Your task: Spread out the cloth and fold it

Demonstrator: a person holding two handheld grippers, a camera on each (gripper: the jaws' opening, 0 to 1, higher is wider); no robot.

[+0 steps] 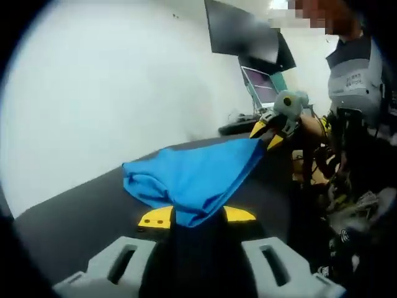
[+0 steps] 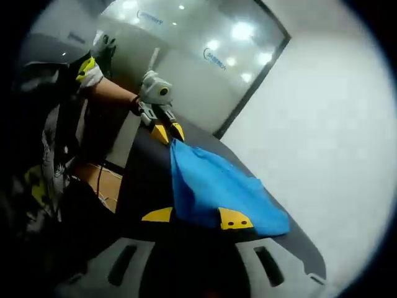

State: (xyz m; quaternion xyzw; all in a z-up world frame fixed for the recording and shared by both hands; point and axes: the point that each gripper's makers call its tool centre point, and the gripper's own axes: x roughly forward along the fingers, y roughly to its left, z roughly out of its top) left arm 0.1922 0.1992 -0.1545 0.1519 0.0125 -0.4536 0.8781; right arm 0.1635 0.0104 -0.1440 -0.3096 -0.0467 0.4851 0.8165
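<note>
Blue cloth held taut between both grippers, spreading under way, fold not yet begun.

The left gripper (image 1: 196,217) has its jaws clenched on one corner of the cloth (image 1: 192,177), and the right gripper (image 2: 195,217) grips the opposite corner. The fabric stretches from one set of jaws to the other, partly lifted, its far side sagging onto the dark tabletop (image 1: 80,217). By my judgement it must first be laid flat; every fold remains.
</note>
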